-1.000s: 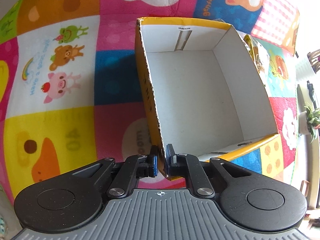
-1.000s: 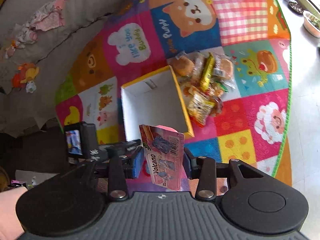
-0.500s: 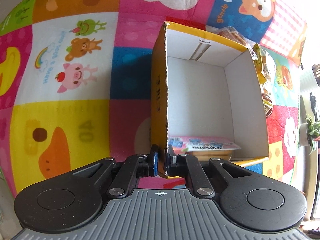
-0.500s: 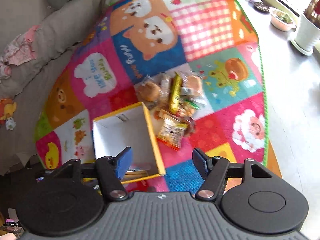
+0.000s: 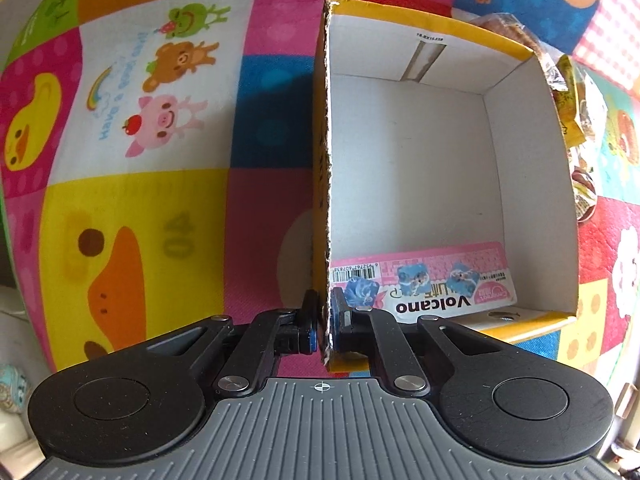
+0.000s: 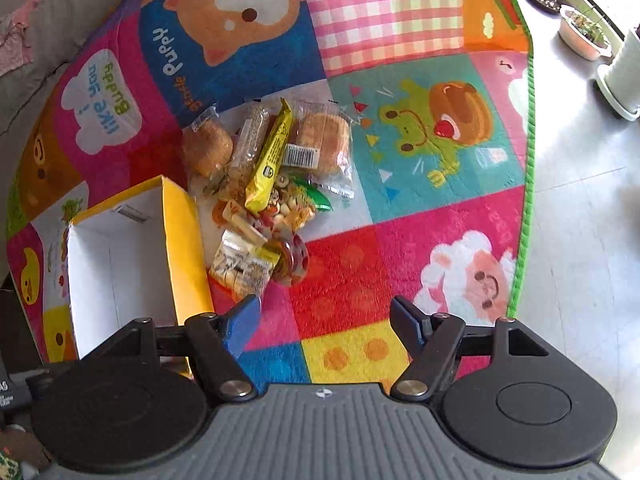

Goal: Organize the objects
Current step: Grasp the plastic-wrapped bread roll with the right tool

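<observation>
**A:** Box (image 5: 412, 160) first: your left gripper (image 5: 324, 320) is pinching its left wall near the near corner, one pad outside, one inside, jaws pressed together on the cardboard. It points straight down and keeps the box steady on the mat (image 5: 132, 208).

**B:** And what changed?

**A:** A second ago your right gripper (image 6: 324, 324) carried the pink Volcano pack (image 5: 424, 284) between its pads. Now that pack lies flat on the box floor, against the near wall, just right of your left pads. Half a second ago it was already down there; it has not shifted since.

**B:** So my right is free?

**A:** Yes. Its jaws are opening, spread wide, with nothing between them, only mat below. It has swung away from the box and now looks over the snack pile (image 6: 272, 184), which sits just right of the box's yellow right wall (image 6: 184, 240), touching or nearly so.

**B:** What does that mean for the job?

**A:** I judge one item packed and many left: two wrapped buns, a yellow bar, a mixed-cracker bag, small sweets. The nearest to your right pads is the small yellow-and-clear packet (image 6: 240, 264). You would likely take that next while your left holds the box.
</observation>
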Demonstrator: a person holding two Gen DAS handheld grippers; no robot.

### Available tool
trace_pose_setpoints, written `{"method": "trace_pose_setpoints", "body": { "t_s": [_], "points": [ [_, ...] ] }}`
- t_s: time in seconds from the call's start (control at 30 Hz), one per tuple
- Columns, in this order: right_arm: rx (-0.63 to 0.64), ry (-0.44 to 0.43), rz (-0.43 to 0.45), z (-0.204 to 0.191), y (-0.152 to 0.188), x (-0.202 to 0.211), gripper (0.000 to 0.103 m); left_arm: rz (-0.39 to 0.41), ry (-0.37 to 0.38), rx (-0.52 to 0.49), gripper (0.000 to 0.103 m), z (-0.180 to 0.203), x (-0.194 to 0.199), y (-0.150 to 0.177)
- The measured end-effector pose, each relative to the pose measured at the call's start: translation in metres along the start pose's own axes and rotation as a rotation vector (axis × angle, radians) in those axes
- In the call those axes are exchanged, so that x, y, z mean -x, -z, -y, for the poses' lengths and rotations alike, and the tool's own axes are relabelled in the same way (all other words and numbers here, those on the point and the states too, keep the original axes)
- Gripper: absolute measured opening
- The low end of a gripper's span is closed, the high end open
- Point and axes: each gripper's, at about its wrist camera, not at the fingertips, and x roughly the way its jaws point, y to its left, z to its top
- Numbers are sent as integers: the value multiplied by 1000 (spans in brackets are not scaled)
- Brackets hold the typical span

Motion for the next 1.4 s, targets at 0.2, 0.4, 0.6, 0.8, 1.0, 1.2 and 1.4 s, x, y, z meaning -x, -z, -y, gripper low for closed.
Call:
{"method": "trace_pose_setpoints", "body": {
  "t_s": [0.2, 0.4, 0.6, 0.8, 1.0, 1.2, 1.4],
  "points": [
    [319, -12, 49, -43, -55, -39, 73, -29, -46, 81, 8, 0, 0, -1],
    [589, -82, 51, -117, -101, -82, 73, -40, -53, 143, 8, -1, 4, -1],
    [502, -111, -64, -141, -137, -137, 73, -51, -63, 127, 8, 1, 5, 0],
    [585, -134, -39, -149, -128, -141, 72, -52, -92, 105, 8, 7, 2, 5],
    [536, -158, -62, -119, -106, -114, 51, -45, -116, 51, 8, 14, -3, 6],
    [372, -208, 0, -55, -71, -46, 50, -23, -108, 22, 8, 16, 0, 6],
    [175, -201, -44, -1, -11, -1, 50, -9, -81, -31, 8, 16, 5, 9]
  ]
}}
